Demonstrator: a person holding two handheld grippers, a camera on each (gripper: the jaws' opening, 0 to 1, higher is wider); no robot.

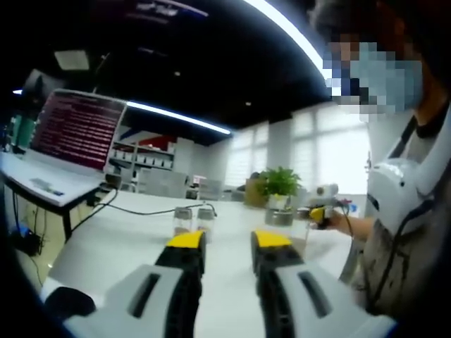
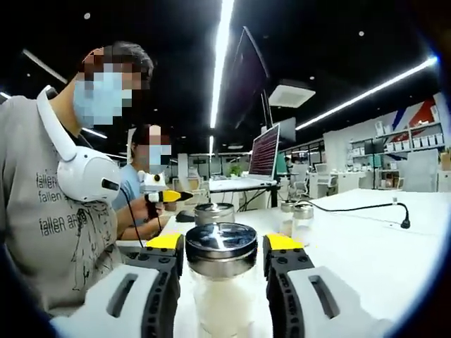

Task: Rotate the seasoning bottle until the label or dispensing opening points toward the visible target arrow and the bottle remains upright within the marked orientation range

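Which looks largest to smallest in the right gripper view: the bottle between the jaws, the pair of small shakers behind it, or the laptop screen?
1. Bottle between the jaws, though nearness to the camera enlarges it.
2. Laptop screen.
3. Small shakers; close to the screen in apparent size, so this order is unsure.

Both views low over white table (image 1: 141, 232), facing opposite, sharing two small jars (image 1: 194, 220).

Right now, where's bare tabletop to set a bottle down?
Free: white tabletop right of the right tongs, bordered by the black cable and two small metal-capped glass jars. Also bare between the left tongs and those jars. Crowded: the metal-lidded glass seasoning bottle between the right tongs.
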